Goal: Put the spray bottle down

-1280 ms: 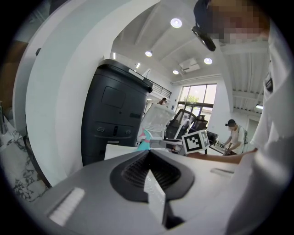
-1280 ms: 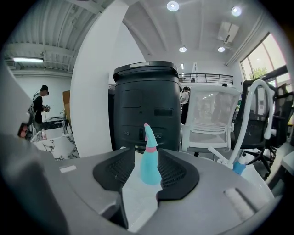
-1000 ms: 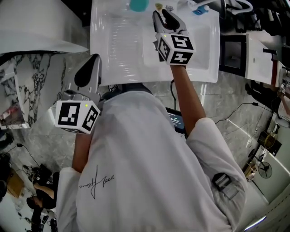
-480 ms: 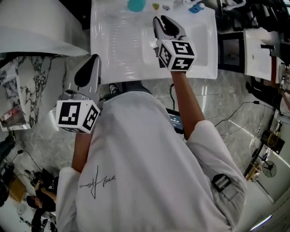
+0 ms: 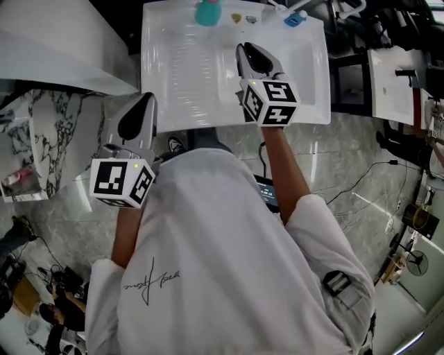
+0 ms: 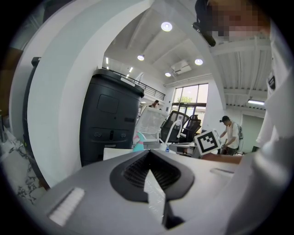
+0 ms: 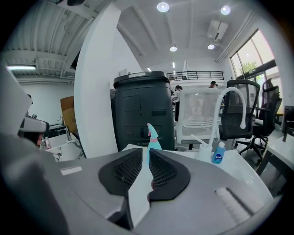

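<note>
In the head view the spray bottle (image 5: 208, 12) is cut off by the top edge, so only its teal lower part shows. The small things (image 5: 243, 19) beside it are too small to tell, and the white shirt (image 5: 222, 256) hides the person's upper arms and much of the floor. In the right gripper view the right gripper (image 7: 148, 153) (jaws closing, nothing between them) hides the bottle's lower body and leaves only its spray head and shoulders in the narrow gap. In the left gripper view the left gripper (image 6: 149, 153) covers all but a teal sliver of it, and the distant figure (image 6: 232, 134) is too small to make out.
</note>
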`<state>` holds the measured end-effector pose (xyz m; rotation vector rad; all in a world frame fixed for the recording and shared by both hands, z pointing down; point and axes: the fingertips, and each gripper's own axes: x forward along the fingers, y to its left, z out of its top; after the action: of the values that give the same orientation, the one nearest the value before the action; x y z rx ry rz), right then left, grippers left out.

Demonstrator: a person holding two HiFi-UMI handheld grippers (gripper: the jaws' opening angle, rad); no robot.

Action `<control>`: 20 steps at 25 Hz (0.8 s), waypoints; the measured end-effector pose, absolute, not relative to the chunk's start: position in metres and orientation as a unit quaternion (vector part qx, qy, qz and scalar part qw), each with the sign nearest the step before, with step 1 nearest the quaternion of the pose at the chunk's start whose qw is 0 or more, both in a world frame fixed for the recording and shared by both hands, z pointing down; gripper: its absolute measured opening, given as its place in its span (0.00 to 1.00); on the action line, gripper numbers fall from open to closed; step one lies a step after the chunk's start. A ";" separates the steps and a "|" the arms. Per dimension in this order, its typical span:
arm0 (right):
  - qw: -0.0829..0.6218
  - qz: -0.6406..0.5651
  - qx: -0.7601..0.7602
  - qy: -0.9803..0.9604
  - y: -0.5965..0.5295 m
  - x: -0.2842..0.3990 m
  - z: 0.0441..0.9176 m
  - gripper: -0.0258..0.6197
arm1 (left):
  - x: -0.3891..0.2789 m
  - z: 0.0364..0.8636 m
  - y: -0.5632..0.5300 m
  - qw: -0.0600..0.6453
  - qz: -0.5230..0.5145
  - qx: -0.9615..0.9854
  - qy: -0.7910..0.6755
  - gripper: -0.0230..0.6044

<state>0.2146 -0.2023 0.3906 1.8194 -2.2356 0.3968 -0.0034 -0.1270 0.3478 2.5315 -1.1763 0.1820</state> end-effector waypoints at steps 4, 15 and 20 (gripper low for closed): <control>0.120 0.138 0.620 -0.763 -0.187 0.214 0.388 0.10 | -0.005 0.346 -0.123 0.168 0.062 0.891 -0.416 0.10; 0.113 0.153 0.623 -0.759 -0.149 0.203 0.381 0.05 | -0.010 0.347 -0.112 0.166 0.059 0.895 -0.410 0.10; 0.103 0.169 0.623 -0.757 -0.133 0.199 0.376 0.03 | -0.013 0.346 -0.108 0.167 0.056 0.894 -0.411 0.10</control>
<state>0.1988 -0.1327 0.3764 1.8380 -2.2338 0.4986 -0.0130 -0.1084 0.3460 2.5458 -1.1710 0.1606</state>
